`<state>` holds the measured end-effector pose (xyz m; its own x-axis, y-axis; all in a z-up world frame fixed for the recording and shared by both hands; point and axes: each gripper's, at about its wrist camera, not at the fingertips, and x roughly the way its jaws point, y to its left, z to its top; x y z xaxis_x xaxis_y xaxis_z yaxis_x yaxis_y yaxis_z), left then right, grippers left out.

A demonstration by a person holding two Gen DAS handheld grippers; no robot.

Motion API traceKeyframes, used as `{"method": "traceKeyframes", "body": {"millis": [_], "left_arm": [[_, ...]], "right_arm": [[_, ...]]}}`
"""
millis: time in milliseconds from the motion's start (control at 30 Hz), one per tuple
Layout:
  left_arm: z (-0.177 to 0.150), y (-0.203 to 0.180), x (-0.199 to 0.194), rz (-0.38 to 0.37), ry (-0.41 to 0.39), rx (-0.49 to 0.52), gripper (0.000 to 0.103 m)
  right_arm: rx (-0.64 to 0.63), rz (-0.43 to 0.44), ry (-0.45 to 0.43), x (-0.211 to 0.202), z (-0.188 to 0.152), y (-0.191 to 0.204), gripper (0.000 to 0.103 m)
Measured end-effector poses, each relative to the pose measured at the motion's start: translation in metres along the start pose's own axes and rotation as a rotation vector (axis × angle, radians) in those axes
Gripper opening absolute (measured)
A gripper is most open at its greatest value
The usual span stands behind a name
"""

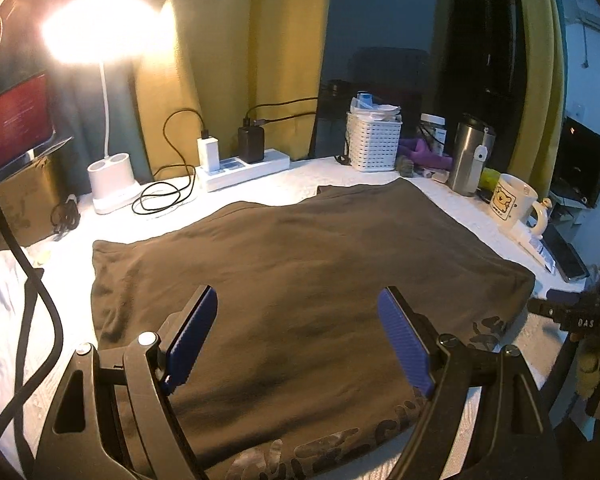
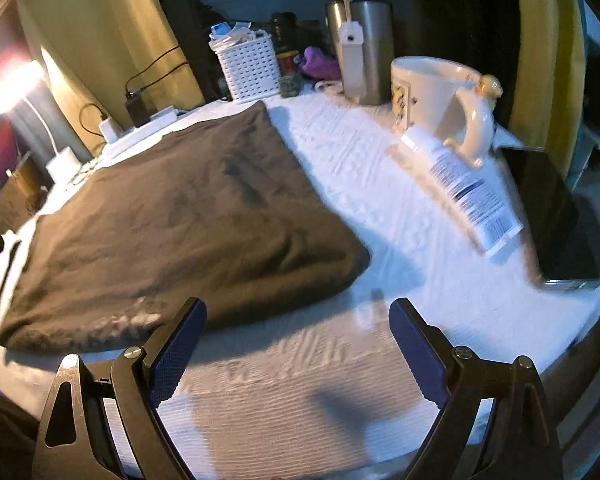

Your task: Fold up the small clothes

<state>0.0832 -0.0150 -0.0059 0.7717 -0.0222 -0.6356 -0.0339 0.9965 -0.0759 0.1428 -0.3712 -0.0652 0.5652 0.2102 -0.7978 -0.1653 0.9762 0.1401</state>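
Left wrist view: left gripper [image 1: 298, 334] spread wide, empty, above dark brown folded garment [image 1: 300, 280] lying on white tablecloth [image 1: 260, 188]. Right gripper [image 2: 298, 346] spread, empty, right of garment's near corner.

White textured table [image 2: 340, 184] bears brown garment [image 1: 300, 272], mug [image 2: 432, 92], perhaps a phone [image 2: 556, 216].

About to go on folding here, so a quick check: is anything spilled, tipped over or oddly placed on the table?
Nothing spilled. One oddity: a white tube lies on its side against the mug, beside the dark garment. Everything else stands upright.
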Motion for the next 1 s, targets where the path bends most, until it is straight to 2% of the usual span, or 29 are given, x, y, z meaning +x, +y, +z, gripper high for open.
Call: {"method": "traceKeyframes", "body": {"millis": [233,533,933,1000], "left_arm": [[-0.005,0.019,0.0,0.028,0.012,-0.076,0.083],[-0.014,0.037,0.006,0.024,0.041,-0.135,0.083],[-0.023,0.05,0.01,0.034,0.059,-0.129,0.083],[-0.023,0.054,0.011,0.04,0.059,-0.131,0.083]], "right_arm": [[0.02,0.091,0.035,0.011,-0.005,0.016,0.093],[0.01,0.071,0.02,0.028,0.01,0.026,0.093],[0.025,0.081,0.01,0.045,0.029,0.035,0.093],[0.012,0.062,0.002,0.05,0.032,0.041,0.093]]}}
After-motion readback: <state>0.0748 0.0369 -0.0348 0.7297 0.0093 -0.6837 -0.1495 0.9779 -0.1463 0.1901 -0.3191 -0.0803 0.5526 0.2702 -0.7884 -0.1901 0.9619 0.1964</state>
